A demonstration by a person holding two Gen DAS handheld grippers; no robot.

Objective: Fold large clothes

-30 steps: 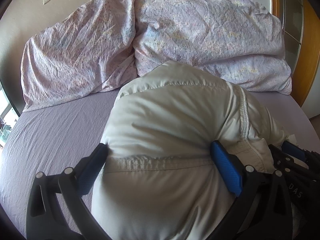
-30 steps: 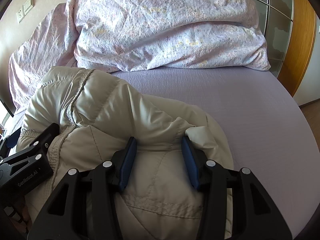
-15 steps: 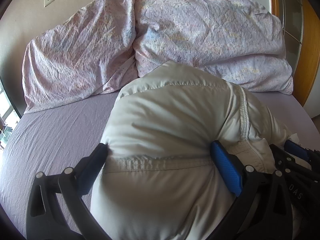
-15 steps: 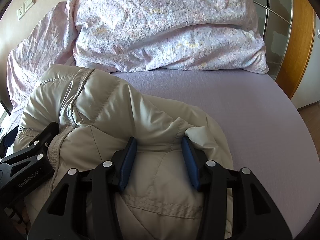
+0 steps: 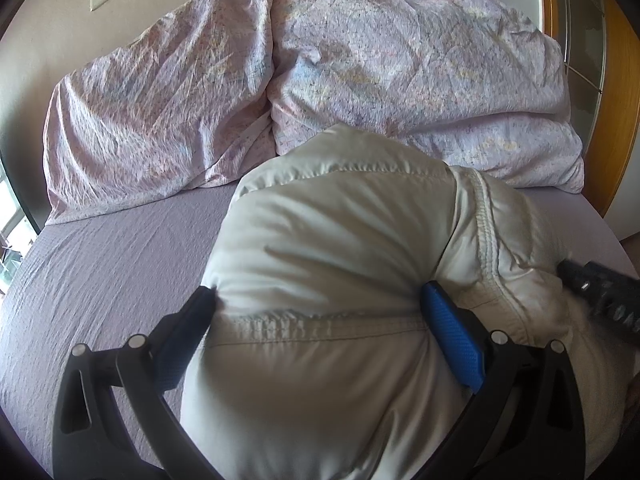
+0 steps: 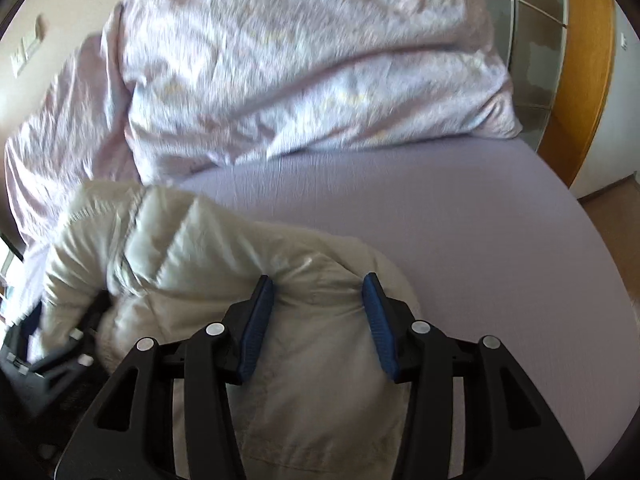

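Left gripper (image 5: 316, 312): clamped wide on jacket (image 5: 340, 248) bulk.
Right gripper (image 6: 318, 300): clamped on jacket edge beside it.
Jacket: bunched on bed (image 6: 440, 220), ahead of both.
Risk: slick puffy fabric may slip out, undoing fold.

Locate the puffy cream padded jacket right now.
The puffy cream padded jacket lies bunched on the lilac bedsheet, below the floral pillows, clamped by both grippers.

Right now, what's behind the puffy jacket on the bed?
Behind the cream padded jacket, two lilac patterned pillows lean at the head of the bed. The jacket's bulk hides their lower middle edges and the sheet beneath it.
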